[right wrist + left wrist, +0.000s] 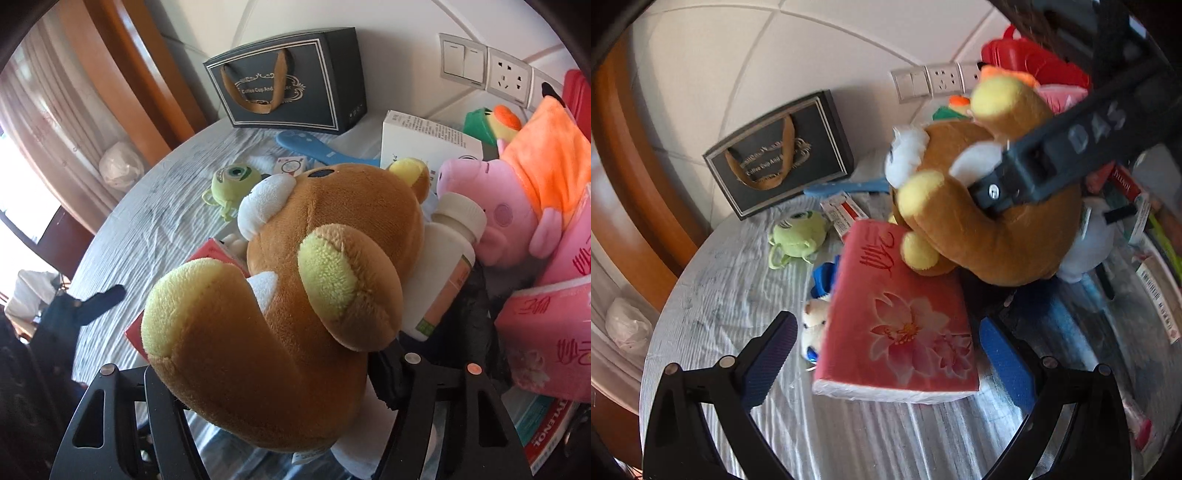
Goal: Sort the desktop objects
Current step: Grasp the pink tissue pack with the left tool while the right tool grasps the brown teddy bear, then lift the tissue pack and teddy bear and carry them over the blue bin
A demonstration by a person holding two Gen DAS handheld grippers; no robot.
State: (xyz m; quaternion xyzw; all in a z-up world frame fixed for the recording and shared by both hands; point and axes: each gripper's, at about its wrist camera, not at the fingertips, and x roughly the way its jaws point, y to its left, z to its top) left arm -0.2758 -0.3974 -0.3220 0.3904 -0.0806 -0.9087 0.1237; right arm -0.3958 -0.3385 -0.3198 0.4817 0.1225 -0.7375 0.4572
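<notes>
A: Where is the brown plush bear (295,280)?

B: Lying partly on the red tissue pack (897,321), clenched in the right tool (273,402).

A: And the left tool (886,354)?

B: Released, jaws straddling that pack on the surface (713,295).

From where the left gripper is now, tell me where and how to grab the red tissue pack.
Take the red tissue pack across its long side edges, coming straight down from the near end. The left gripper already straddles it with jaws open, and the near end is bare. Stay low: the brown bear lies on its far end.
</notes>
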